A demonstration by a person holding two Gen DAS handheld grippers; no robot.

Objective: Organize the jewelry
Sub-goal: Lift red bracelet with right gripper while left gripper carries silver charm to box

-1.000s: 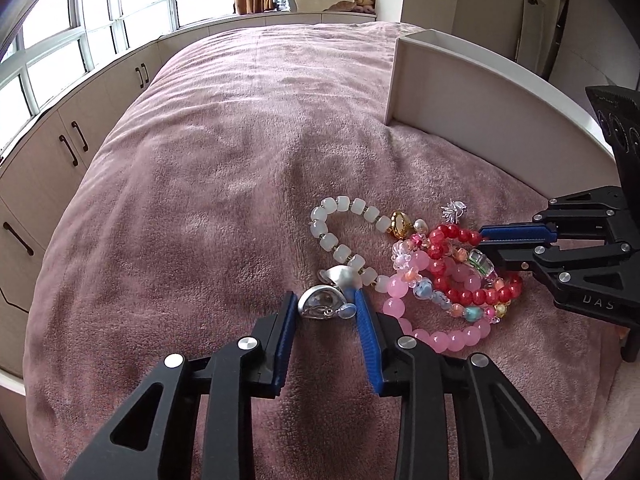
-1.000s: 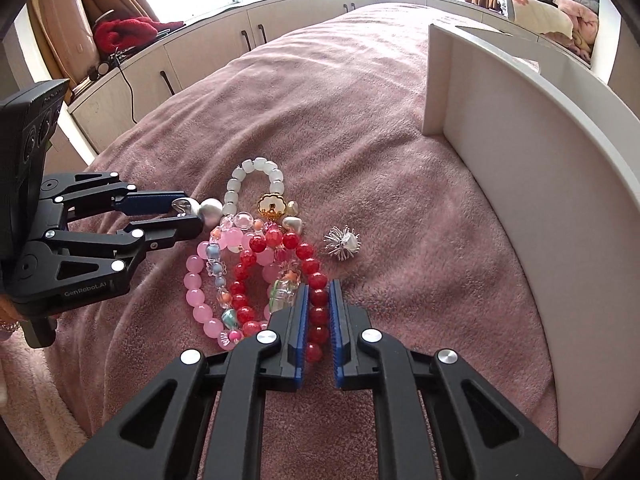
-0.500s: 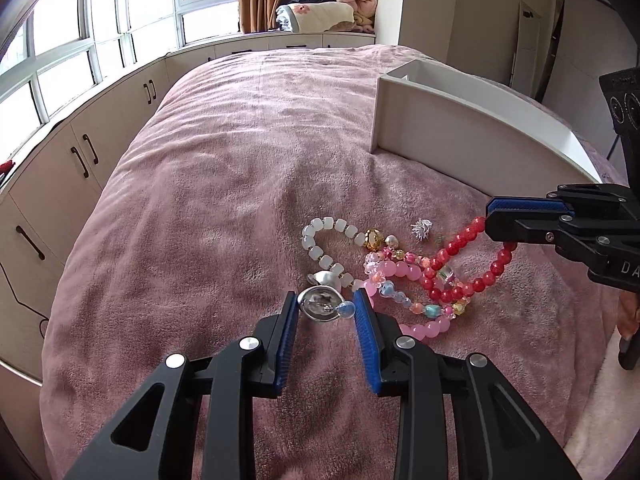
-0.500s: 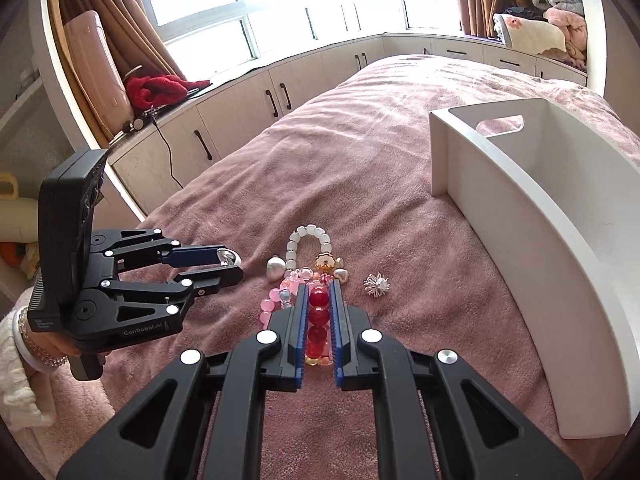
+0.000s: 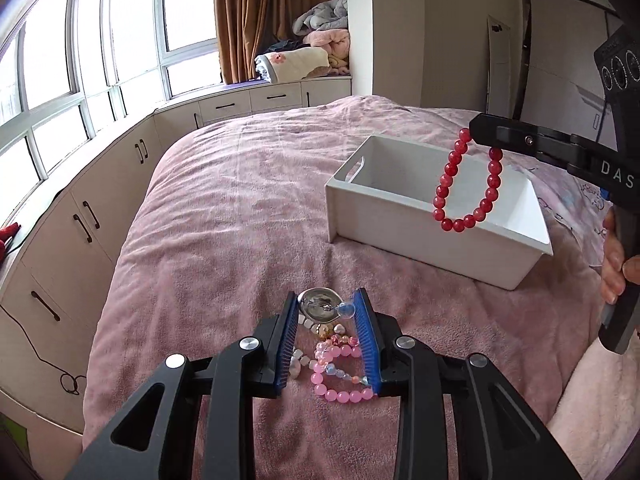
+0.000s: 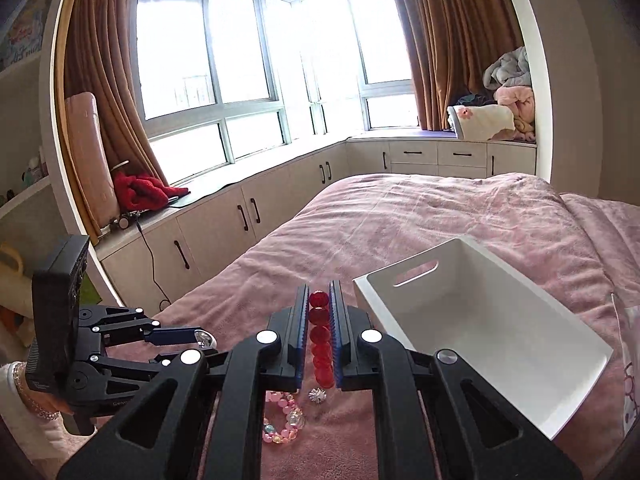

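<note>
Beads of a red bracelet (image 5: 466,184) dangle from my right hand-held gripper (image 6: 319,320), clamped shut on it above the white bin (image 5: 404,240). My left hand-held gripper (image 5: 326,312) pinches a silver charm (image 5: 320,307) over the pink bracelets (image 5: 340,376) lying on the near part of the bed (image 5: 240,208).

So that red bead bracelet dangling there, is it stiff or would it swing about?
Probably floppy: the red bead bracelet hangs as a drooping loop from the shut right gripper. It would likely swing when carried. The round, glossy beads may slip or roll once dropped into the white bin.
</note>
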